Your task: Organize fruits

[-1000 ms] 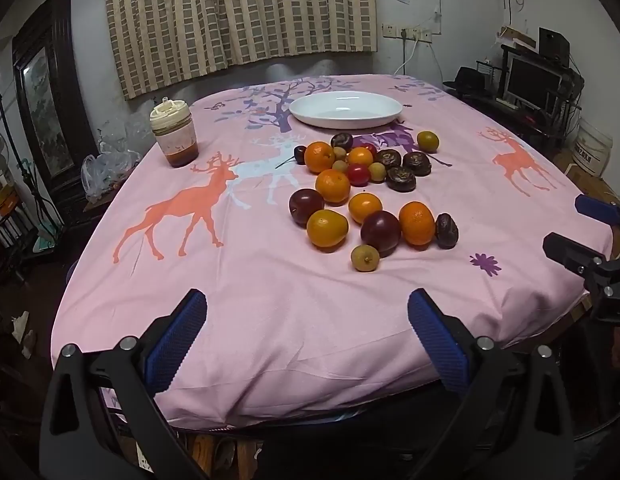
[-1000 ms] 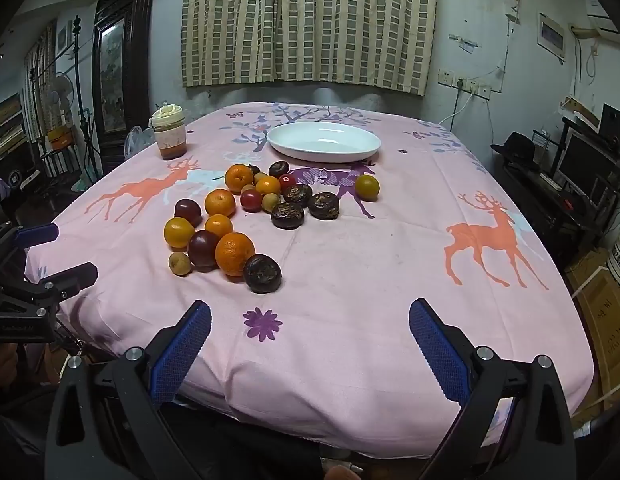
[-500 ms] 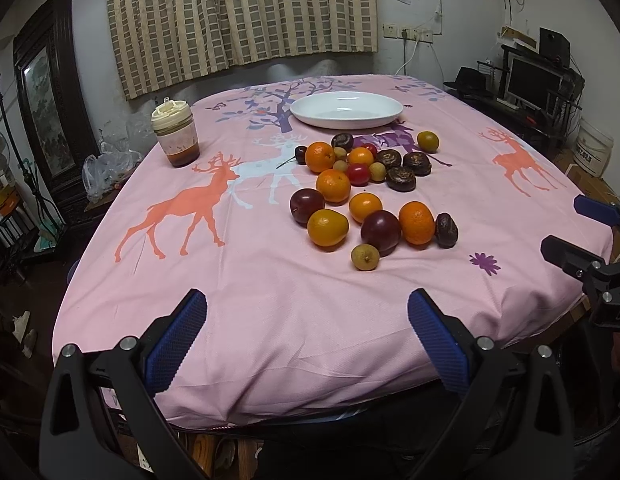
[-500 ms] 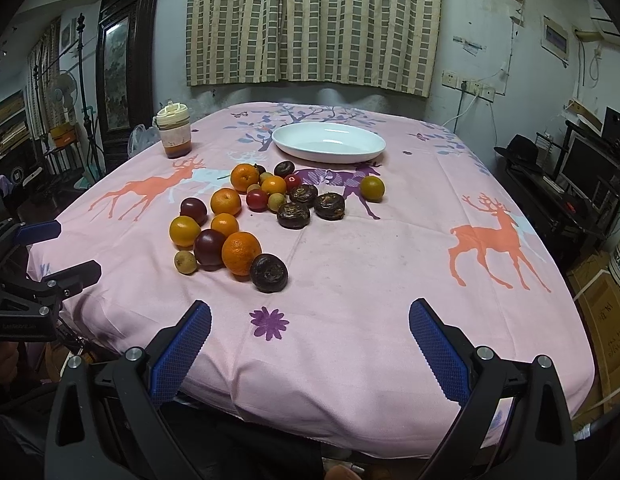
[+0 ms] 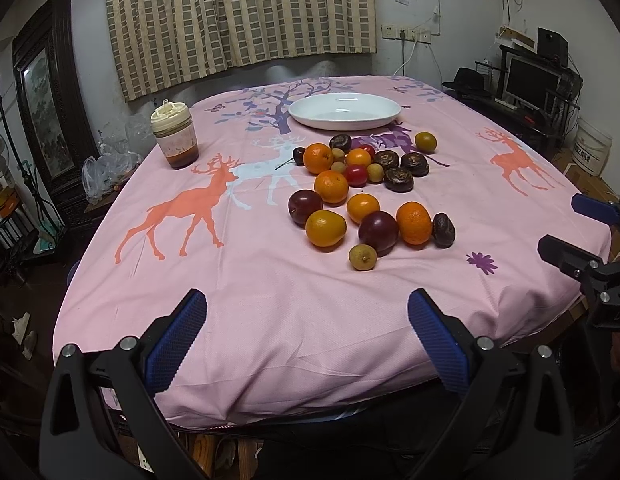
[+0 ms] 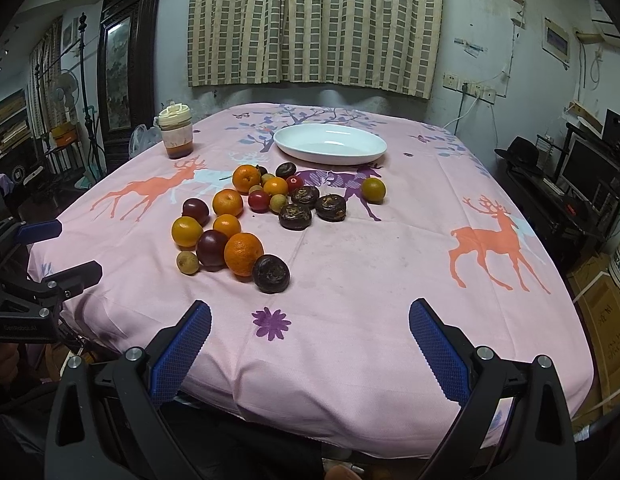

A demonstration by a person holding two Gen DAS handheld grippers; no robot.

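A heap of fruit lies mid-table: oranges [image 5: 325,228] [image 6: 243,253], dark plums [image 5: 377,230] [image 6: 212,248], small tan fruits [image 5: 362,257], a red fruit [image 5: 355,175] and wrinkled dark brown fruits [image 5: 443,230] [image 6: 271,273]. An empty white oval plate [image 5: 345,110] [image 6: 330,145] stands behind the heap. My left gripper [image 5: 306,332] is open and empty above the near table edge. My right gripper [image 6: 310,340] is open and empty above the near edge, further right. Each gripper shows at the side of the other's view.
A pink deer-print tablecloth [image 5: 190,208] [image 6: 389,248] covers the table. A lidded jar [image 5: 174,134] [image 6: 175,131] stands at the far left. A dark cabinet [image 6: 122,60] stands on the left and a desk with a monitor [image 5: 531,78] on the right.
Both grippers have moved slightly forward towards the table; the fruit sits a little closer in both views. Nothing was grasped or moved.
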